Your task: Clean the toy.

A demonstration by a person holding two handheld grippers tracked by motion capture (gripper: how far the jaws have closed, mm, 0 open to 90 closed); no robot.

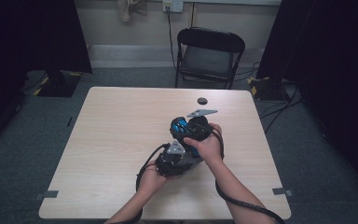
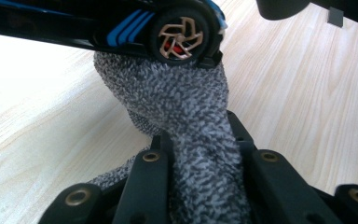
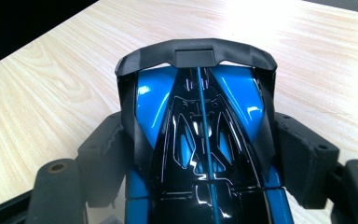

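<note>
A blue and black toy car (image 1: pixel 180 125) is held above the middle of the wooden table (image 1: pixel 116 130). My right gripper (image 1: pixel 192 133) is shut on it. In the right gripper view the car (image 3: pixel 200 88) points away, rear wing at the top, and black pads (image 3: pixel 298 154) press on both its sides. My left gripper (image 1: pixel 186 158) sits just below and to the left. It is shut on a grey speckled fuzzy cloth (image 2: pixel 177 98). That cloth reaches up against the car's underside beside a bronze-spoked wheel (image 2: pixel 181 35).
A small black round disc (image 1: pixel 202 100) lies on the table's far side. A black folding chair (image 1: pixel 209 53) stands beyond the far edge. Dark curtains hang at both sides. Cables trail from both grippers toward the near edge.
</note>
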